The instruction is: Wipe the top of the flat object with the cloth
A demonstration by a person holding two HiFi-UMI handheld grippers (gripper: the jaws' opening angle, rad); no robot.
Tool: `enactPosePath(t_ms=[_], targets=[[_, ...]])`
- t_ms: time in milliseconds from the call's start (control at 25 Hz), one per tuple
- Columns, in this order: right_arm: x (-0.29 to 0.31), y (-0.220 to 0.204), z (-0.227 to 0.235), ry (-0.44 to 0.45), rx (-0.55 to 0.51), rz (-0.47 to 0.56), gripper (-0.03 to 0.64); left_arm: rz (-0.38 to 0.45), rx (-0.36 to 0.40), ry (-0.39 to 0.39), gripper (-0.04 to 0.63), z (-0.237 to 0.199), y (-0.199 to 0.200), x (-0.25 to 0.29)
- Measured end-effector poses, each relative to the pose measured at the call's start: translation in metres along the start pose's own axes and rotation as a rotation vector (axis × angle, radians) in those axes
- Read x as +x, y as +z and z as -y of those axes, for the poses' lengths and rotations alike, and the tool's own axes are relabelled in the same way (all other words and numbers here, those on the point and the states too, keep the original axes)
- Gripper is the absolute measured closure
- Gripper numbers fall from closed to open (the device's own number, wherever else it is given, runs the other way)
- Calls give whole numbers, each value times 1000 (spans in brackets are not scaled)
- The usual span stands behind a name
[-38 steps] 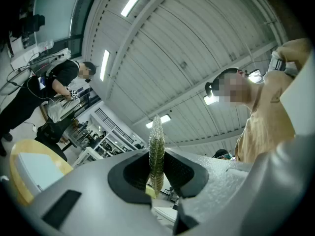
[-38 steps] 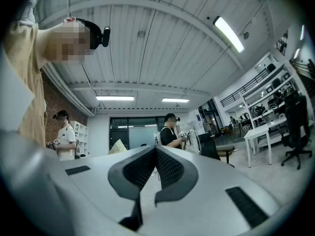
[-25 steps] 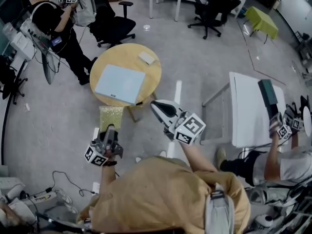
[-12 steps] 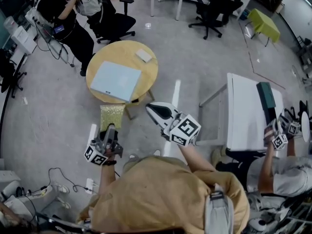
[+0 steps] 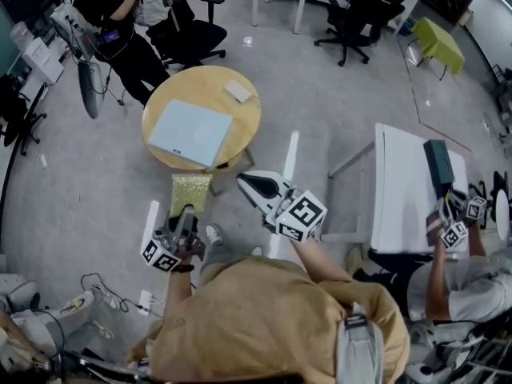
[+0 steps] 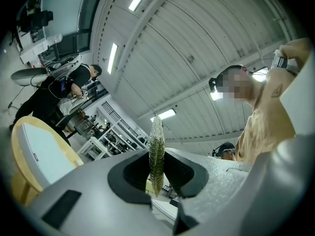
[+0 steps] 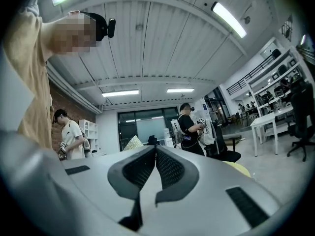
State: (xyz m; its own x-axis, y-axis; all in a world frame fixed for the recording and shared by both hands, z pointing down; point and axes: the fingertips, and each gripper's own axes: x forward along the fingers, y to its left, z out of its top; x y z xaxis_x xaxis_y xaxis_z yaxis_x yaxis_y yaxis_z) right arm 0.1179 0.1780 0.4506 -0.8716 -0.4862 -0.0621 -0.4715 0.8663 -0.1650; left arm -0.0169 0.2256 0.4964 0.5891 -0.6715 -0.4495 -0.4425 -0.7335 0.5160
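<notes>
Left tool (image 5: 182, 218): pinching cloth (image 5: 190, 190).
Right tool (image 5: 250, 184): pressed together, empty.
Advice: lay cloth flat on flat object (image 5: 190, 132), sweep evenly.

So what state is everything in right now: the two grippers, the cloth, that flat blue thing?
Left gripper: shut on the cloth.
Cloth: pinched, held off the table.
Right gripper: shut, empty.
Flat object: lying flat on the round table, nothing touching it.

Head camera steeply down; gripper cameras tilted toward ceiling (image 7: 147, 38); left one apparently shares round table (image 5: 244, 122).
</notes>
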Motion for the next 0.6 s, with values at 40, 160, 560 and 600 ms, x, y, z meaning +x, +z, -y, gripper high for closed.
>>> enactPosePath(t_ms=[40, 160, 560, 600], targets=[[3, -2, 4, -2, 2, -3, 614, -3, -2, 1, 526, -5, 0, 2], [20, -8, 24, -18, -13, -7, 614, -10, -14, -3, 526, -34, 0, 11], [78, 7, 70, -95, -31, 13, 614, -32, -35, -34, 526, -100, 35, 33], [88, 8, 71, -95, -32, 13, 614, -35, -36, -36, 526, -108, 41, 34]])
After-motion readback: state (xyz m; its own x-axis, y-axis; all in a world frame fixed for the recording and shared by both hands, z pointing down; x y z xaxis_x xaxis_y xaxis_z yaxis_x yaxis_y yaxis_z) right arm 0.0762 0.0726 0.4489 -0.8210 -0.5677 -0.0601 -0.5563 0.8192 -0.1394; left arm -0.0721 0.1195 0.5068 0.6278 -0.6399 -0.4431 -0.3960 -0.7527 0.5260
